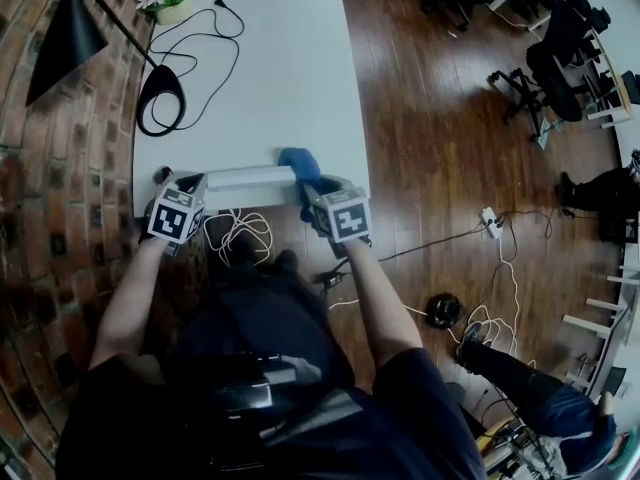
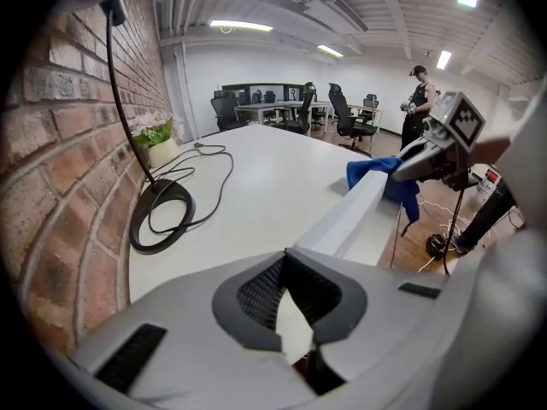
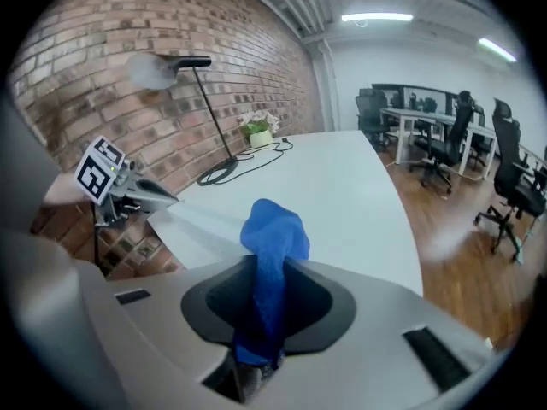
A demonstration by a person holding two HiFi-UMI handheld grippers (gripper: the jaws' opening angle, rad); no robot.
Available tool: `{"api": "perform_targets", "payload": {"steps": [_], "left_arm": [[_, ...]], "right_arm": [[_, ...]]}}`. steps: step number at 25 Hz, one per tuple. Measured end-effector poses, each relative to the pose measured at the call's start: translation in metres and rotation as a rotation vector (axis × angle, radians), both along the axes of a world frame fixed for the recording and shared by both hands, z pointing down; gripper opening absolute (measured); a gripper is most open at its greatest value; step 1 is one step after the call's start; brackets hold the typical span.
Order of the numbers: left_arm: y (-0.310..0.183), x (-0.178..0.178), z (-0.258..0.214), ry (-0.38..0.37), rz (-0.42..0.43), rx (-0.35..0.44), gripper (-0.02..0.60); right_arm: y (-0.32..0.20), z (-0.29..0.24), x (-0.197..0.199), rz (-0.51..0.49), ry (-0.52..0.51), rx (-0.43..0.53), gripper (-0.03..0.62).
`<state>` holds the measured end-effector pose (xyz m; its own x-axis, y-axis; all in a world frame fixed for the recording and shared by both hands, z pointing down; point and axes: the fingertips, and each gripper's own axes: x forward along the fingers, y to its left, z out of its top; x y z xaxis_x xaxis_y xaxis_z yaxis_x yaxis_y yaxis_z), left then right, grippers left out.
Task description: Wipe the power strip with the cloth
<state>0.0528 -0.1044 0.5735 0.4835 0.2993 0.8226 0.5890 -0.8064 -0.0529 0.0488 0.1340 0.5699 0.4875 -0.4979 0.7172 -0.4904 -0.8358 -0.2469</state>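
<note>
On table [image 1: 290, 68], left claw [image 2: 295, 319] clamping power strip [image 1: 250, 177], right claw [image 3: 261, 314] pinching cloth [image 3: 273, 237]

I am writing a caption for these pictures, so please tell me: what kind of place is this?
Probably an open-plan office. Black office chairs stand at desks in the background, strip lights run along the ceiling, and a white table stands beside a brick wall.

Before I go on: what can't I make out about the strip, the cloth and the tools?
- Sockets and any dirt on the power strip: too small and washed out in the head view, and seen at a shallow angle in the left gripper view.
- Strip's right end: covered by the cloth in the head and right gripper views.
- Strip's left end: buried in the left tool.
- Inside of the right tool: hidden by the cloth it grips.
</note>
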Motion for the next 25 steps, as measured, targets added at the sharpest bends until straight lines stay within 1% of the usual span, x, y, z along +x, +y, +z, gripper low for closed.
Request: {"api": "perform_targets", "payload": {"steps": [1,4,7,9,11,13,15,17,22,25], "left_arm": [[0.0,0.001,0.0,0.003,0.002,0.006,0.003],[0.002,0.003,-0.001,0.004,0.013,0.009,0.002],[0.011,-0.002,-0.011,-0.004,0.009,-0.014,0.002],[0.012,-0.005,-0.012,-0.01,-0.001,-0.033,0.002],[0.017,-0.012,-0.008,-0.032,0.023,-0.045,0.003],[0.02,-0.016,-0.002,-0.012,0.046,-0.031,0.005],[0.018,-0.015,-0.001,0.013,0.03,-0.036,0.005],[0.017,-0.014,-0.001,0.005,0.022,-0.065,0.006],[0.015,-0.014,0.0,-0.008,0.081,-0.082,0.007],[0.02,-0.011,-0.005,0.004,0.149,-0.095,0.009]], "right_arm": [[-0.001,-0.001,-0.003,-0.005,0.008,-0.008,0.08],[-0.009,-0.013,-0.001,0.021,0.04,0.023,0.08],[-0.014,-0.027,0.008,0.053,0.072,0.051,0.08],[-0.021,-0.032,0.011,0.051,0.076,0.062,0.081],[-0.03,-0.031,0.011,0.036,0.069,0.06,0.081],[-0.037,-0.027,0.008,0.019,0.06,0.046,0.081],[-0.04,-0.022,0.006,0.009,0.058,0.025,0.081],[-0.04,-0.018,0.006,0.01,0.053,0.018,0.081],[-0.034,-0.014,0.006,0.043,0.033,0.026,0.081],[-0.033,-0.014,0.005,0.051,0.029,0.028,0.081]]}}
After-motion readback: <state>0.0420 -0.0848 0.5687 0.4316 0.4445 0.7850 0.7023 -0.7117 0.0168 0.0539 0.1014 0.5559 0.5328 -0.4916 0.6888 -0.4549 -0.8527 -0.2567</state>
